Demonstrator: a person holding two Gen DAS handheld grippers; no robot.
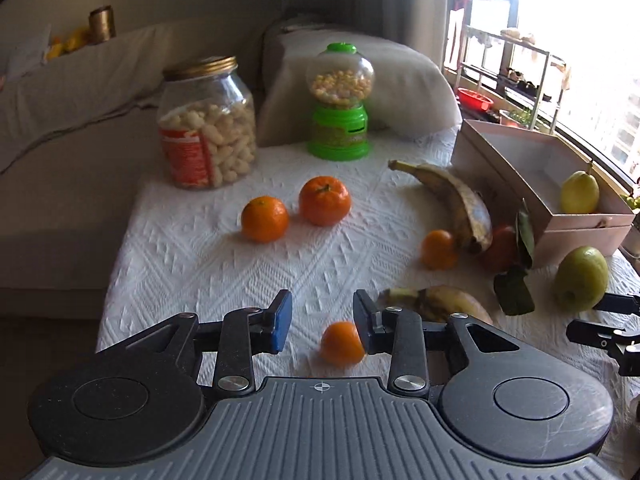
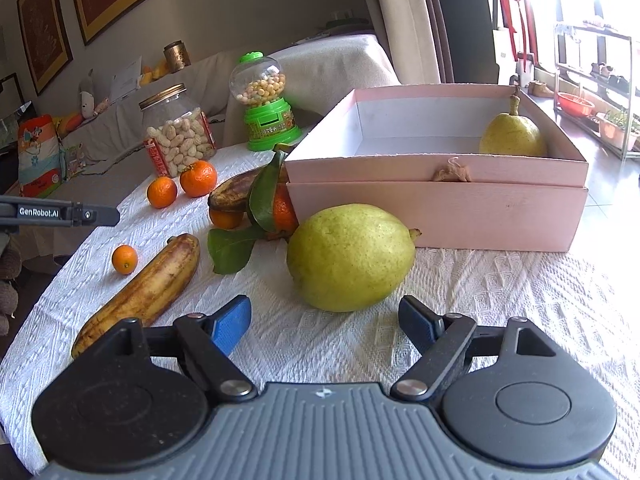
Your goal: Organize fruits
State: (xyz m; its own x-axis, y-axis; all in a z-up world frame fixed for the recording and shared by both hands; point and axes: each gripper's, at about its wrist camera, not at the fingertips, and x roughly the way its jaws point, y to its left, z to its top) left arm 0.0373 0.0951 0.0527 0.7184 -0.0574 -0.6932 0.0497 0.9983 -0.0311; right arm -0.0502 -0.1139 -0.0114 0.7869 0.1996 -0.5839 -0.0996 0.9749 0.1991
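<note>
Fruit spread on my surface (image 2: 460, 320).
My left gripper (image 1: 322, 322) stands slightly open over a small orange (image 1: 342, 344), untouched; right gripper (image 2: 325, 320) gapes empty before the green pear (image 2: 350, 258).

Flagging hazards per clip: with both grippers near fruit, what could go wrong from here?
1. The green pear lies on its side just ahead of the open right gripper; a nudge might roll it.
2. The small orange sits off-centre against one finger of the left gripper, so it could get pushed away.
3. The nearby banana may get bumped.
</note>
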